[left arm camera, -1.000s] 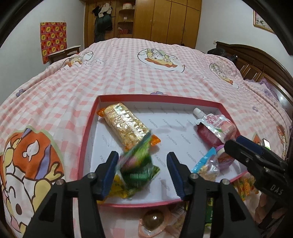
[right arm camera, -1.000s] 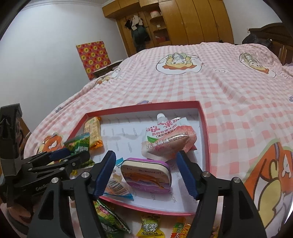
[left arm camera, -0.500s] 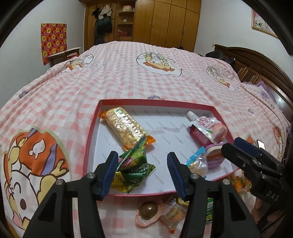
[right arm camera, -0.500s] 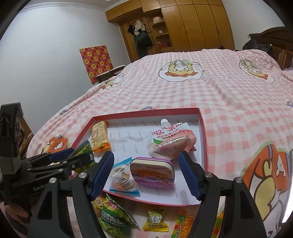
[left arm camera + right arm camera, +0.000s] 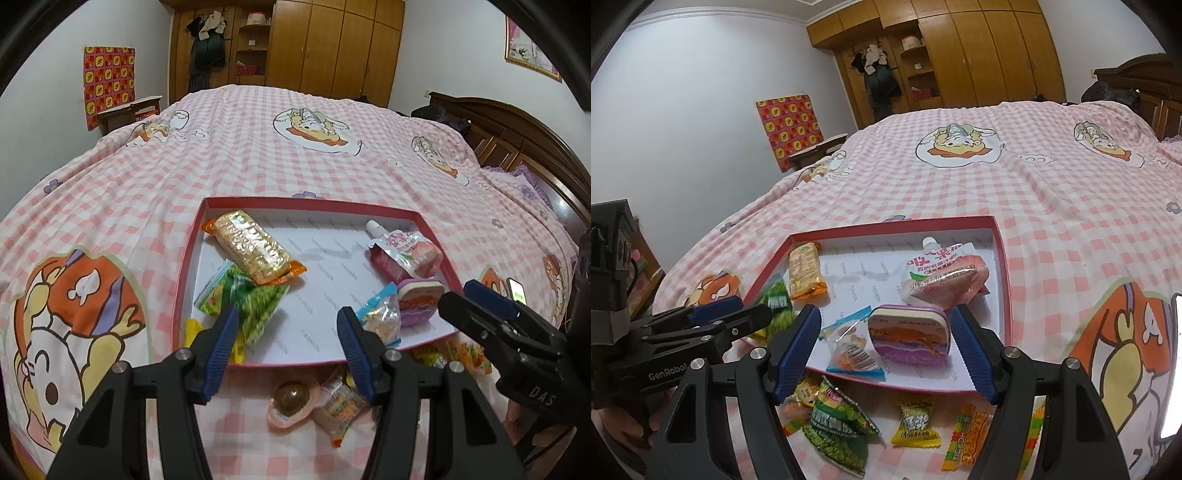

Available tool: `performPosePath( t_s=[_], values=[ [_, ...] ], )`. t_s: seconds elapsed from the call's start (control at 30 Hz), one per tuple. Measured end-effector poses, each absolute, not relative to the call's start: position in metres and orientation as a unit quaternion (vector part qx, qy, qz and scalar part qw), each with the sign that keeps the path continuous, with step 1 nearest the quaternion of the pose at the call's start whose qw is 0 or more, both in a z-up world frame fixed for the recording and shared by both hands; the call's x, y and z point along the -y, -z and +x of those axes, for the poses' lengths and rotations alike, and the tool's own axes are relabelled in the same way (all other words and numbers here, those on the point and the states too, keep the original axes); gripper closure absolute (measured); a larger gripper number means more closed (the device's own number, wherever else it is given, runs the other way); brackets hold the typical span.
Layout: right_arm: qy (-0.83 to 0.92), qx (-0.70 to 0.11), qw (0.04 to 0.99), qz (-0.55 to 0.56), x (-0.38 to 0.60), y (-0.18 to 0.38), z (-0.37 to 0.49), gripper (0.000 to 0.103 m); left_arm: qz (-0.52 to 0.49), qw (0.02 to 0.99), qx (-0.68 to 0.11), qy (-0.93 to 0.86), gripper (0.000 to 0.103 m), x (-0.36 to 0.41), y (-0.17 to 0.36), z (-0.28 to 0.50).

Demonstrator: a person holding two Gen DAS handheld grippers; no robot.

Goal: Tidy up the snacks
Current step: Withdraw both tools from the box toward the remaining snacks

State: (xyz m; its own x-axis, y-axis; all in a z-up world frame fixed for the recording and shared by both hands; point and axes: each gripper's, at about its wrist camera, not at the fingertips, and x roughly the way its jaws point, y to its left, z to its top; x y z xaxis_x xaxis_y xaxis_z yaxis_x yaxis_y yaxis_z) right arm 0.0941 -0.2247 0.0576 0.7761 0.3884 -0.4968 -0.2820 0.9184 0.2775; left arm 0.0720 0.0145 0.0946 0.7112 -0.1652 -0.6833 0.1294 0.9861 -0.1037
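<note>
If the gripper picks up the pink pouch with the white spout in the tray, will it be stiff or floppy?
The pink pouch looks soft: its body bulges and its foil creases, so it would probably sag and shift in a grip. It seems full, likely heavy for its size. The glossy film may slip; the white spout looks the stiffest part.

left tongs point(image 5: 284, 349): open, empty | right tongs point(image 5: 886, 347): open, empty, angled down

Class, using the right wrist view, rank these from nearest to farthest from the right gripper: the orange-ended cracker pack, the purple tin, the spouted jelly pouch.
1. Purple tin: in the red box's near end, just beyond the right gripper.
2. Spouted jelly pouch: behind the tin, right side.
3. Cracker pack: far left of the box.
</note>
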Motion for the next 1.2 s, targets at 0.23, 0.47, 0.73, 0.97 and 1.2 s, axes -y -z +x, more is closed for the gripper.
performPosePath(
  t_s=[0.23,0.47,0.73,0.97,1.2],
  values=[
    [-0.185,-0.284,0.936,0.093,0.224,-0.059,0.084,0.029,-0.025,0.923,-0.374,0.081,0.045,-0.015,-0.094,0.067],
    [-0.188,-0.289,0.934,0.092,0.227,-0.056,0.075,0.029,-0.025,0.92,-0.383,0.078,0.045,-0.017,-0.09,0.054],
    [-0.184,-0.303,0.932,0.077,0.232,-0.047,0.066,0.029,-0.025,0.916,-0.392,0.082,0.045,-0.018,-0.085,0.039],
    [-0.185,-0.315,0.928,0.072,0.237,-0.039,0.058,0.029,-0.026,0.91,-0.407,0.076,0.045,-0.022,-0.073,0.038],
    [-0.193,-0.326,0.923,0.059,0.231,-0.032,0.051,0.029,-0.032,0.905,-0.419,0.072,0.045,-0.024,-0.062,0.042]
  ],
)
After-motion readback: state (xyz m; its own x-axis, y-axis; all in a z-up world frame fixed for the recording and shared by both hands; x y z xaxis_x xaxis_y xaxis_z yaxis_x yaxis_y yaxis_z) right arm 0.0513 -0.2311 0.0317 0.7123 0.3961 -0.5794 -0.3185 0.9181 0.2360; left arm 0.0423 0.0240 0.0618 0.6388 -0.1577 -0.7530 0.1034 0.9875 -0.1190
